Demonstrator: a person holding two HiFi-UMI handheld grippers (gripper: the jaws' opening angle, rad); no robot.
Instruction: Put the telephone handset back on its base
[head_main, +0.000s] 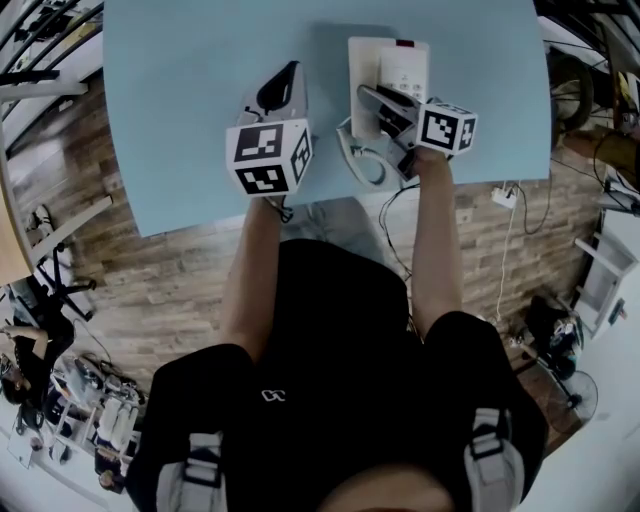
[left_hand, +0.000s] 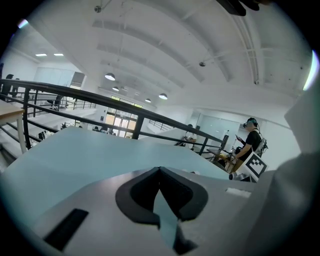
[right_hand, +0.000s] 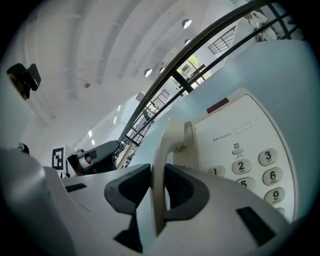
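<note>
A white telephone base (head_main: 405, 75) with a keypad lies at the far middle of the light blue table (head_main: 180, 120). My right gripper (head_main: 374, 102) is shut on the white handset (head_main: 360, 160), over the base's left side. In the right gripper view the handset (right_hand: 170, 145) stands edge-on between the dark pads, with the base (right_hand: 250, 135) and its number keys just to the right. My left gripper (head_main: 285, 78) hovers to the left of the phone, its jaws together with nothing in them; in its own view the left gripper (left_hand: 160, 170) points across bare table.
A cord (head_main: 395, 215) hangs off the table's near edge below the phone. A white plug block (head_main: 503, 196) lies on the wooden floor to the right. A dark railing (left_hand: 100, 100) runs beyond the table, and a person (left_hand: 250, 140) stands far off.
</note>
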